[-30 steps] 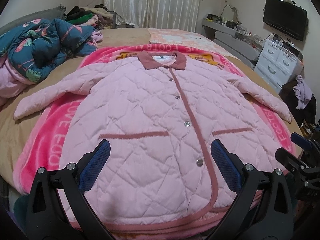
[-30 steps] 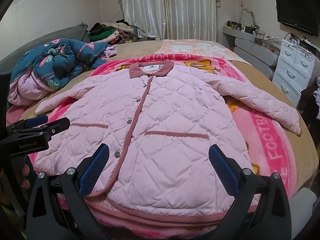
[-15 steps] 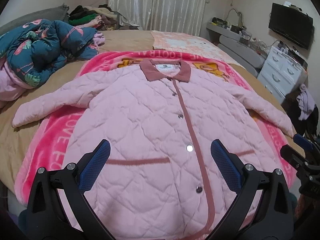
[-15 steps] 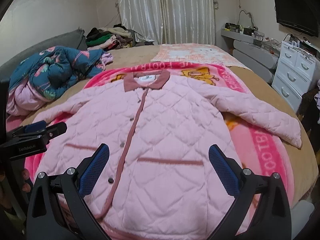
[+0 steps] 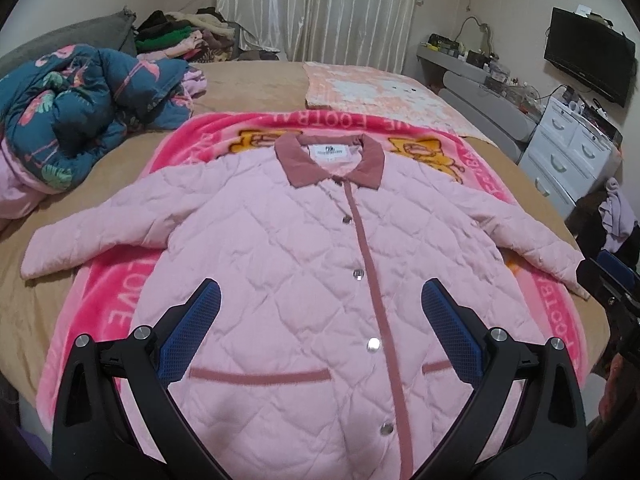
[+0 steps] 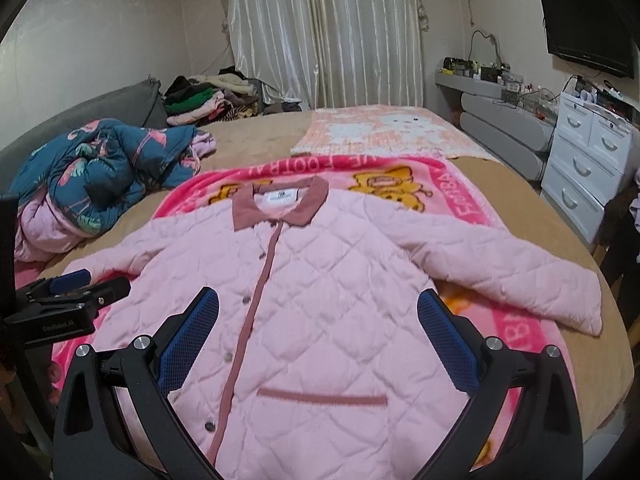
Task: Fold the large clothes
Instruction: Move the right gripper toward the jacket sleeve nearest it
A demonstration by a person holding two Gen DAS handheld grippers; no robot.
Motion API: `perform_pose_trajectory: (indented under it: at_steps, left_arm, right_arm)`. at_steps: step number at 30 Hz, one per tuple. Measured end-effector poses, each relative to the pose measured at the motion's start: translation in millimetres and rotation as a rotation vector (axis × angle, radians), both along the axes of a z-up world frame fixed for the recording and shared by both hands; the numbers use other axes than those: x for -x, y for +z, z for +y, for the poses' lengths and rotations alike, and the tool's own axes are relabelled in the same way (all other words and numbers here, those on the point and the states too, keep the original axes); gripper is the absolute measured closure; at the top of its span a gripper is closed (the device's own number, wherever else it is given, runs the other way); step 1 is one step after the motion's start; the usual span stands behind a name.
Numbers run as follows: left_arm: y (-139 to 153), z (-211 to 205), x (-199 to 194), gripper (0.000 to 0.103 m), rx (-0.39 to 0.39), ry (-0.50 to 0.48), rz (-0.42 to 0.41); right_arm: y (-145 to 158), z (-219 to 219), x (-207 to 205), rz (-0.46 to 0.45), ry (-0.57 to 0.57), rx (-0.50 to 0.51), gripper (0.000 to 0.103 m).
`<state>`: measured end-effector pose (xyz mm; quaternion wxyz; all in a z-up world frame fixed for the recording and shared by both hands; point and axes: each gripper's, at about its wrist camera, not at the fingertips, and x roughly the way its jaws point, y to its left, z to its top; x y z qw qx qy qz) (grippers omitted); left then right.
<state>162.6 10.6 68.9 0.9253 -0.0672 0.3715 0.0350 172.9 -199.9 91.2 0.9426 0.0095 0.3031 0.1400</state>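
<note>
Lying buttoned and front-up on the pink blanket (image 5: 120, 304), the jacket (image 5: 304, 264) is spread flat, collar at 12 o'clock, likely so both sleeves can be folded inward cleanly. Its left sleeve (image 5: 92, 236) reaches toward 9 o'clock, off the blanket onto the bed (image 5: 24, 312). The left gripper (image 5: 320, 320) hangs above the lower front, fingers wide and empty. The right gripper (image 6: 318, 322) does the same, wide and holding nothing. The right sleeve (image 6: 516, 276) stretches toward 3 o'clock, probably a first grasp.
</note>
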Motion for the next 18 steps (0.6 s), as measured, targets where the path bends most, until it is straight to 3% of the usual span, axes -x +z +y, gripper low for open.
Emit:
perform_pose_trajectory:
  at_steps: [18]
  left_arm:
    - [36.5, -33.0, -76.8, 0.009, 0.001, -0.026, -0.046]
  right_arm:
    - [38.9, -36.4, -66.5, -0.086, -0.100, -0.033, 0.004]
